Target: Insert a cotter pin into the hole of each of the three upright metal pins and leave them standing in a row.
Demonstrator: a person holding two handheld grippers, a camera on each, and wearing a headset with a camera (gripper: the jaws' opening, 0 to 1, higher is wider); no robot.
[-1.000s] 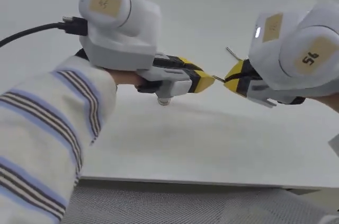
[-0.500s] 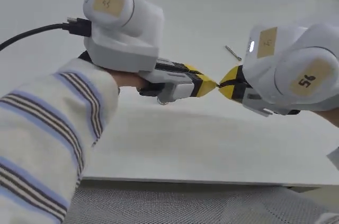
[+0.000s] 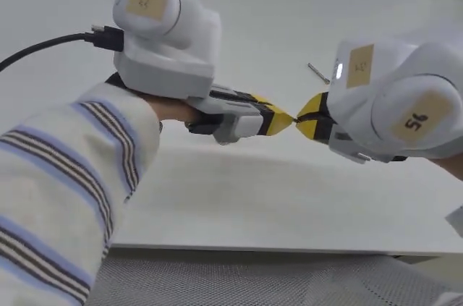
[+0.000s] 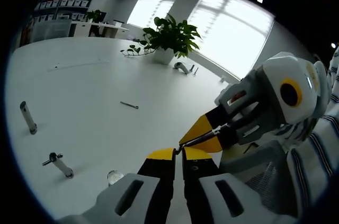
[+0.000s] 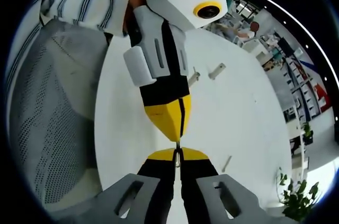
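**Sharing one little pin, tip to tip**

The left gripper (image 3: 283,119) and the right gripper (image 3: 309,119) meet tip to tip above the table (image 3: 239,197). Both seem to squeeze one thin cotter pin (image 4: 199,139) with narrow jaws. A metal pin (image 4: 27,117) and a second metal pin (image 4: 61,165) wait on the table, well apart from them. Next, one gripper likely must let go, so the other can carry it over.

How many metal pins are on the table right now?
3 metal pins, left gripper view: one far left, one below it, one beside the jaws. More may be hidden.
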